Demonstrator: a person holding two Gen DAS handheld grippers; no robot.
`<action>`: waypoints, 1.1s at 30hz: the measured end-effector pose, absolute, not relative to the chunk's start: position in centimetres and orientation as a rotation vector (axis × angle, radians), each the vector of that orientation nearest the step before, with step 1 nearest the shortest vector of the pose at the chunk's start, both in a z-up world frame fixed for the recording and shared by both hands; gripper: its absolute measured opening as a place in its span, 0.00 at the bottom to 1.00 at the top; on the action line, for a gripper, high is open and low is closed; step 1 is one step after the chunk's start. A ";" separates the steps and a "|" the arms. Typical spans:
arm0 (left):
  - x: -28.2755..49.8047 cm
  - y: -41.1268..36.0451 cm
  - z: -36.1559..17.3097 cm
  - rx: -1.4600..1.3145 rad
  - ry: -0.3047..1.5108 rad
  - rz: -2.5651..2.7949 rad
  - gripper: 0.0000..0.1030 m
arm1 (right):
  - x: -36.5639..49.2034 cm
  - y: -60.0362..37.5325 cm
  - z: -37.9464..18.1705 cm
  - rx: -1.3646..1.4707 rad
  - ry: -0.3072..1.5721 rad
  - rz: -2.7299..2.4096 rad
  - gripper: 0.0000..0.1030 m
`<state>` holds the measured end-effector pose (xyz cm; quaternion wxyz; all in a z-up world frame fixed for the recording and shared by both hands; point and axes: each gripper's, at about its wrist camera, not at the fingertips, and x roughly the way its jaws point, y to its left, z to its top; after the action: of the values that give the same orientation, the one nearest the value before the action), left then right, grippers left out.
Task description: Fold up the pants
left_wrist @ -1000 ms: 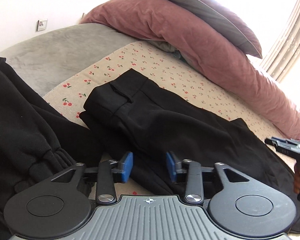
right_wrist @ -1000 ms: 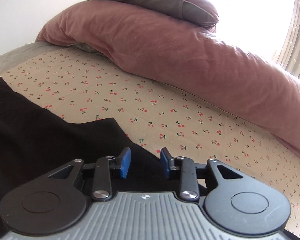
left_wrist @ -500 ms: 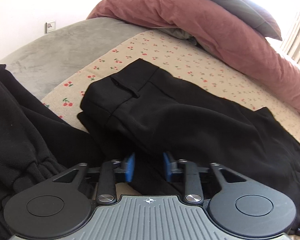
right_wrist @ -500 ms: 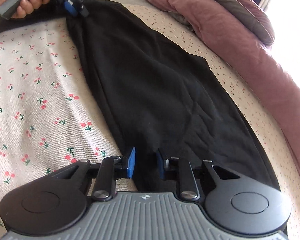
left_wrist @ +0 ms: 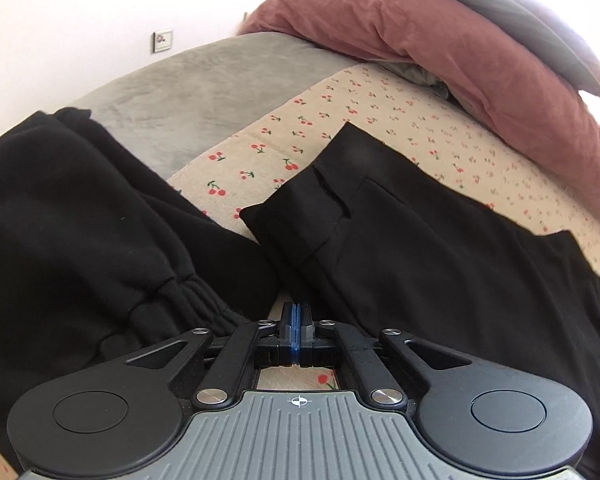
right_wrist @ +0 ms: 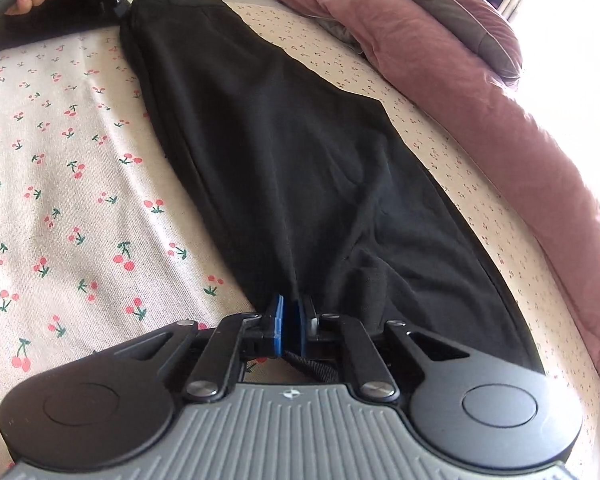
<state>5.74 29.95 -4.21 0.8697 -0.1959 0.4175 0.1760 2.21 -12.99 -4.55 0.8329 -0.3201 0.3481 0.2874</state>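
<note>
On a bed (right_wrist: 60,208) spread with a cherry-print sheet, black pants (right_wrist: 284,152) lie stretched lengthwise, pinned at both ends so they can be lifted together and doubled over. At the waistband end, beside a second dark garment (left_wrist: 72,248), the left gripper (left_wrist: 296,320) angles down, its blue pads pressed flat together at the near edge of the cloth; whether fabric is caught there cannot be told. At the leg end, the right gripper (right_wrist: 290,318), also tilted down, is closing, clenched on bunched hem fabric.
</note>
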 end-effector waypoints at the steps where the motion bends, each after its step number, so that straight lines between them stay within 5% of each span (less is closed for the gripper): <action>1: 4.8 29.7 -3.1 -0.441 0.837 0.362 0.00 | 2.3 -13.5 -3.8 -0.635 0.728 0.606 0.10; 3: 3.7 28.3 -0.8 -0.434 0.762 0.335 0.02 | 3.1 -15.0 -1.8 -0.520 0.691 0.586 0.37; 5: 4.1 26.2 1.3 -0.373 0.723 0.263 0.07 | 4.3 -18.0 0.3 -0.390 0.636 0.493 0.50; 8: 7.5 21.8 3.3 -0.275 0.735 0.043 0.49 | 7.3 -24.5 1.9 -0.178 0.639 0.254 0.50; 12: 13.1 14.8 4.1 -0.148 0.761 -0.107 0.53 | 9.6 -34.2 1.2 -0.031 0.652 -0.139 0.50; 16: 17.8 9.8 2.8 -0.096 0.797 -0.175 0.59 | 10.1 -43.9 -0.4 0.265 0.676 -0.344 0.47; 25: 25.7 5.4 -3.2 -0.018 0.873 -0.164 0.63 | 13.5 -48.6 -4.9 0.147 0.782 -0.423 0.42; 28: 27.4 5.3 -4.3 -0.004 0.854 -0.175 0.68 | 14.7 -50.0 -6.4 0.100 0.833 -0.448 0.33; 32: 28.9 5.8 -6.5 0.007 0.851 -0.190 0.70 | 15.5 -49.5 -7.4 0.001 0.854 -0.445 0.00; 33: 29.2 6.0 -6.9 0.014 0.856 -0.186 0.70 | 15.7 -49.4 -7.0 -0.010 0.854 -0.449 0.00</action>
<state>29.16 5.96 -6.94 0.9057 0.0068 0.4142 -0.0901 15.73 -49.40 -7.01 0.8859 -0.0050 0.4104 -0.2161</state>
